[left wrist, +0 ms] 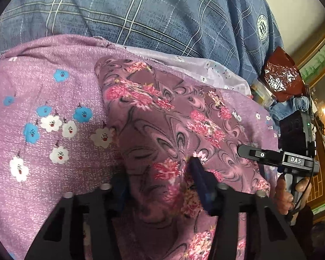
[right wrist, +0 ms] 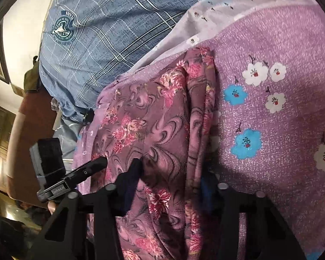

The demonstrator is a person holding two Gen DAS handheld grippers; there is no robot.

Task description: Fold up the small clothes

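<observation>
- The floral cloth [left wrist: 162,117], a mauve piece with pink flowers and swirls, lies folded on the purple sheet [left wrist: 43,86], which is printed with blue and white blossoms.
- In the left wrist view the left tool [left wrist: 156,173] straddles the near part of the floral cloth. Its right finger [left wrist: 200,179] shows as a dark blue pad pressed against the fabric, and its other finger is hidden by the cloth bunched between them. The fingers stand apart with cloth between, so it looks to be gripping the floral cloth loosely; how firmly, I cannot tell.
- In the right wrist view the right tool [right wrist: 171,173] likewise has the floral cloth [right wrist: 153,117] between its fingers. One finger [right wrist: 134,169] pokes up through the fabric on the left, and the other is mostly covered by a fold on the right.
- That view shows the cloth doubled, with a thick folded edge running along its right side against the purple sheet [right wrist: 281,119].
- The person's blue checked shirt [left wrist: 140,10] fills the top of both views, just behind the sheet.
- A paler lilac cloth [left wrist: 205,69] lies between shirt and sheet.
- A crumpled red bag [left wrist: 281,73] sits at the far right.
</observation>
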